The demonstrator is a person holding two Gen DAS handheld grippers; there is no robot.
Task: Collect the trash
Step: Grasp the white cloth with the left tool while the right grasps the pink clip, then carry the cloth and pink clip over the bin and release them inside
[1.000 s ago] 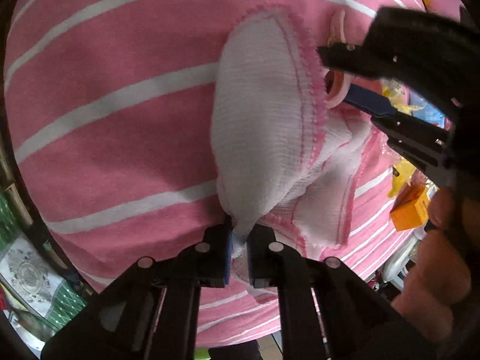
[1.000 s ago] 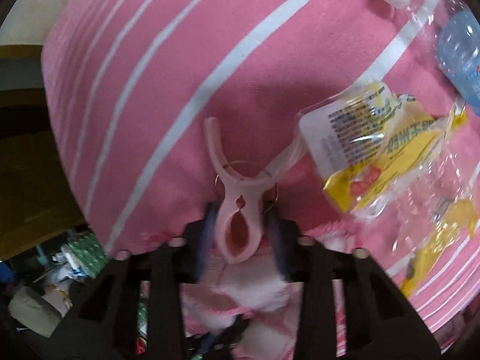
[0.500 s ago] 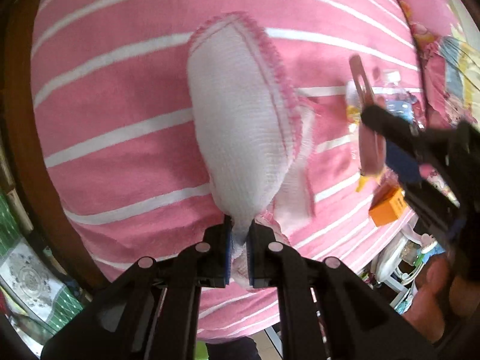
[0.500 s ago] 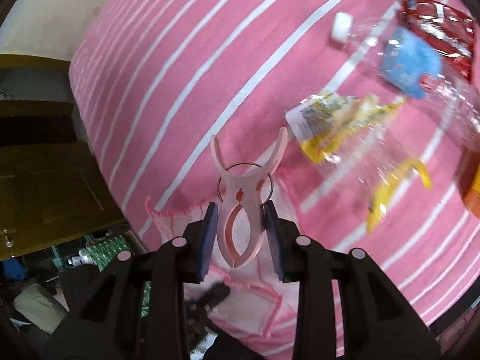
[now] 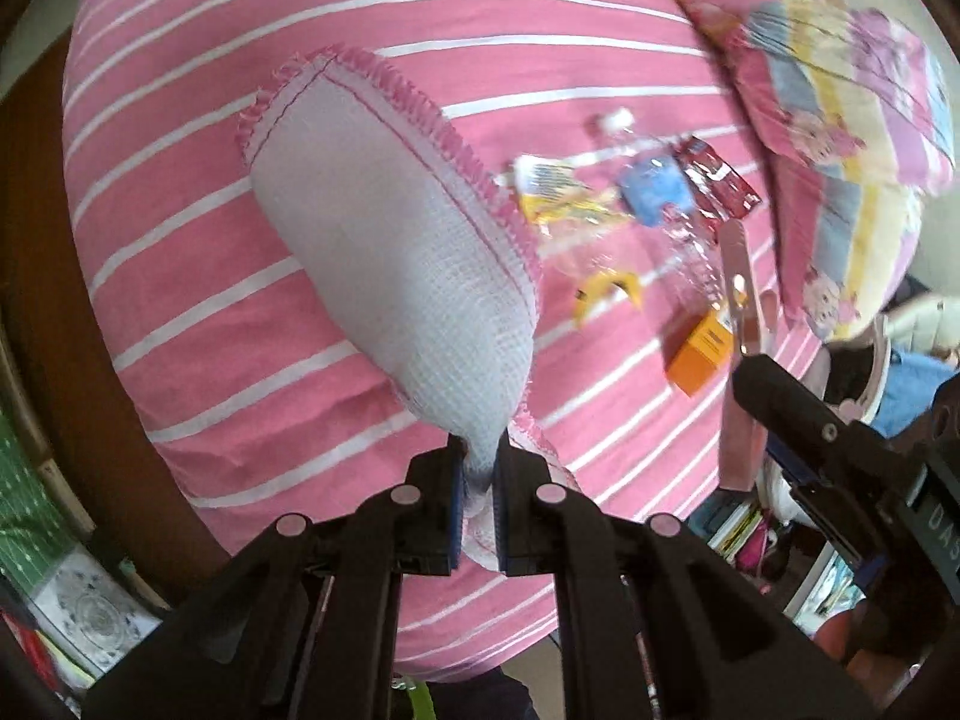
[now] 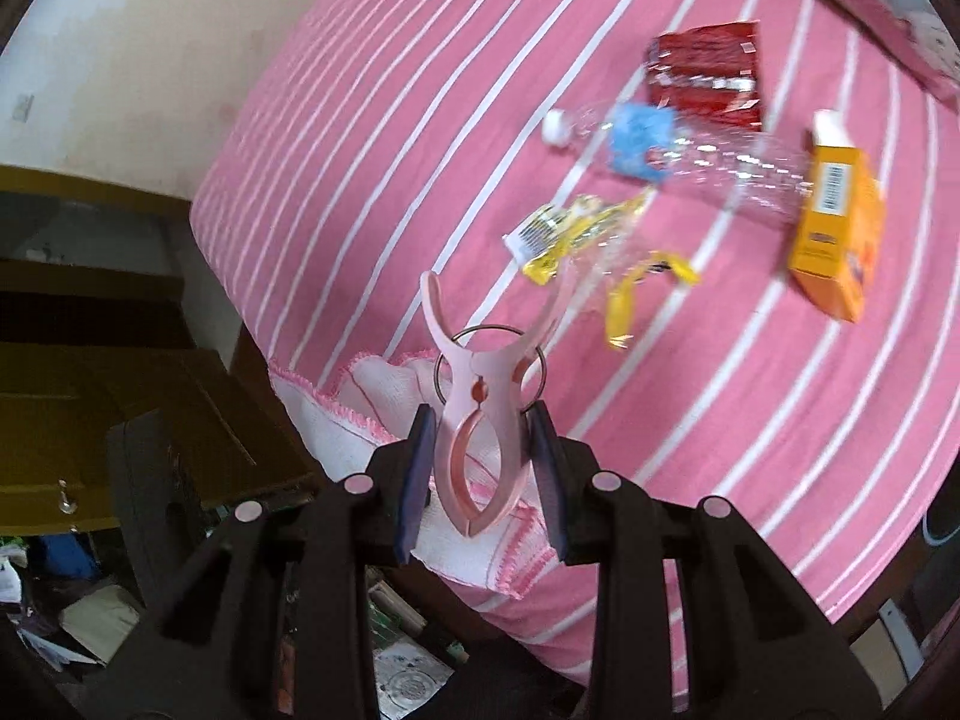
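Note:
My left gripper [image 5: 477, 480] is shut on a corner of a white gauze cloth [image 5: 396, 252] with pink stitched edges, held up above the pink striped bed. My right gripper [image 6: 480, 456] is shut on a pale pink clothes peg [image 6: 483, 414], lifted above the bed; the peg also shows in the left wrist view [image 5: 741, 324]. The cloth hangs just below the peg in the right wrist view [image 6: 354, 420]. Trash lies on the bed: a clear plastic bottle [image 6: 708, 162] with a blue label, a red wrapper [image 6: 708, 72], a yellow wrapper [image 6: 570, 234] and an orange carton [image 6: 837, 234].
The pink bedsheet with white stripes [image 6: 750, 420] fills both views. A patterned pillow [image 5: 840, 120] lies at the bed's far right. A brown wooden cabinet [image 6: 90, 396] stands left of the bed. Floor clutter shows below the bed edge [image 6: 408, 660].
Both grippers rose and pulled back from the bed. The peg came up off the cloth in my right gripper. The cloth lifted with my left gripper. More trash came into view.

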